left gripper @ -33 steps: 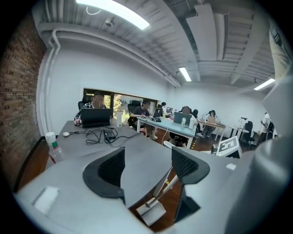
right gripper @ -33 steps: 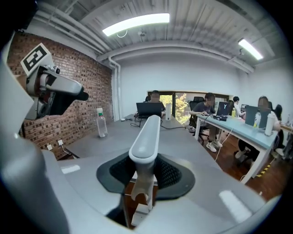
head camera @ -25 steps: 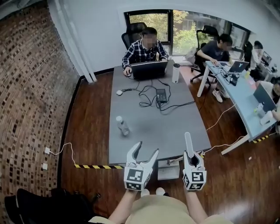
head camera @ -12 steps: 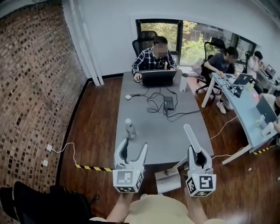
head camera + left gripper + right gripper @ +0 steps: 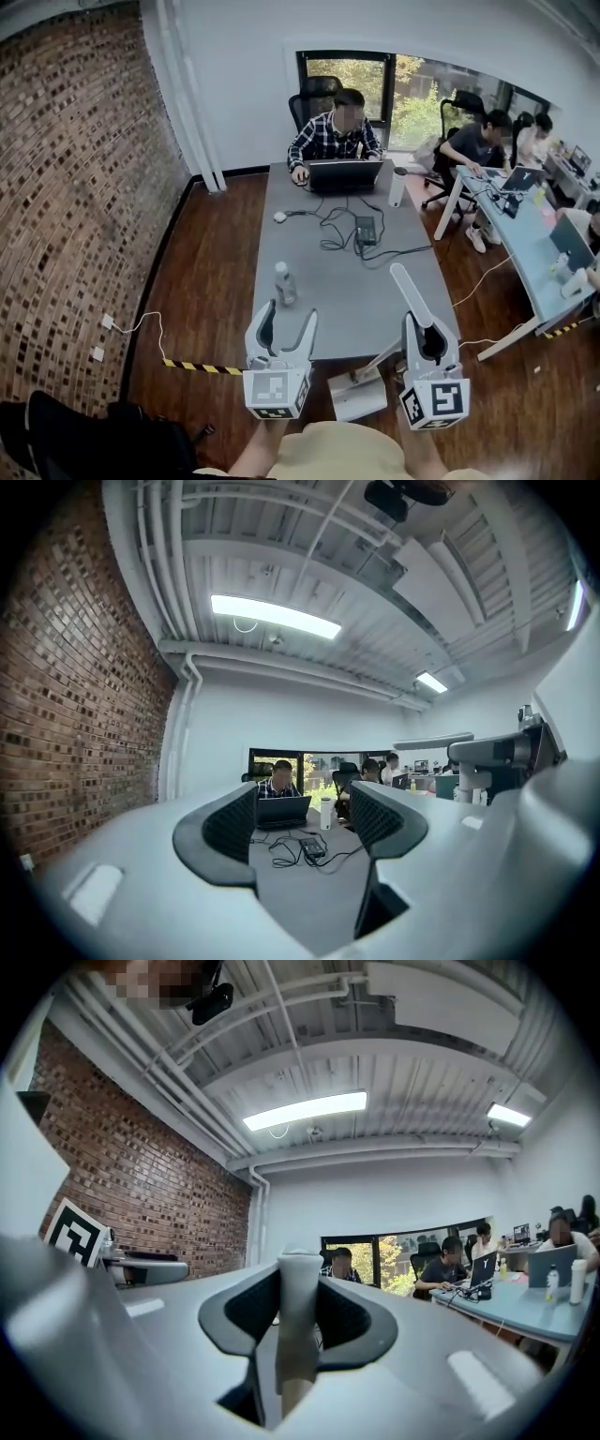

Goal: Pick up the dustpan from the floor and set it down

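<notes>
My right gripper (image 5: 427, 339) is shut on the long pale handle (image 5: 409, 292) of the dustpan. The handle sticks up past the fingertips, and the grey pan (image 5: 357, 395) hangs low between my two grippers, above the wooden floor. In the right gripper view the handle (image 5: 298, 1274) stands upright, clamped between the dark pads of the right gripper (image 5: 299, 1330). My left gripper (image 5: 287, 325) is held level beside it, to the left. It is open, and in the left gripper view nothing lies between the fingers of the left gripper (image 5: 302, 829).
A grey table (image 5: 375, 300) stands just ahead with a water bottle (image 5: 284, 282), cables and a laptop (image 5: 344, 174) where a person sits. Yellow-black tape (image 5: 201, 367) marks the floor at the left. A black bag (image 5: 94, 436) lies at the bottom left. More desks and people are at the right.
Both grippers have risen, the right one carrying the dustpan up by its handle. The left jaws have narrowed a little.
</notes>
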Demonstrator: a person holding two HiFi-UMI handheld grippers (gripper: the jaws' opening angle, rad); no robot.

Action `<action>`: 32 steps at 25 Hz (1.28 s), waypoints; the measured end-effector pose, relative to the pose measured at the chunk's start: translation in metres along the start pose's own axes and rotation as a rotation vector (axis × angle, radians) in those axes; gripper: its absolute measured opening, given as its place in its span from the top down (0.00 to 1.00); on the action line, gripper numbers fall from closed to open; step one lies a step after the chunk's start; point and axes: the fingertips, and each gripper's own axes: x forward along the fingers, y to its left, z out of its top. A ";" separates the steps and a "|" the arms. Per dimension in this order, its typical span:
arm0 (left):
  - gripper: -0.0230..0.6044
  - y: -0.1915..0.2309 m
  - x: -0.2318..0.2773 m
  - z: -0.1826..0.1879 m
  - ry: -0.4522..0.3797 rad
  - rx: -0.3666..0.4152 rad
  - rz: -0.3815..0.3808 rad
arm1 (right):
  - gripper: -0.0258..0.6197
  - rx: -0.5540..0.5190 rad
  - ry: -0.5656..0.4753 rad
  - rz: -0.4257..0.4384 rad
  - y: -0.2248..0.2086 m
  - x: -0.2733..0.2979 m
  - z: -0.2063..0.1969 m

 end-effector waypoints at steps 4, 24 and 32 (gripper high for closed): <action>0.48 0.000 0.002 0.005 -0.014 0.000 -0.011 | 0.79 -0.012 -0.015 0.007 0.007 0.004 0.004; 0.48 -0.052 0.029 -0.004 0.012 -0.011 -0.154 | 0.79 -0.020 0.027 -0.099 -0.030 -0.011 -0.008; 0.49 -0.127 0.050 -0.020 0.049 -0.013 -0.334 | 0.79 -0.019 0.095 -0.165 -0.064 -0.041 -0.038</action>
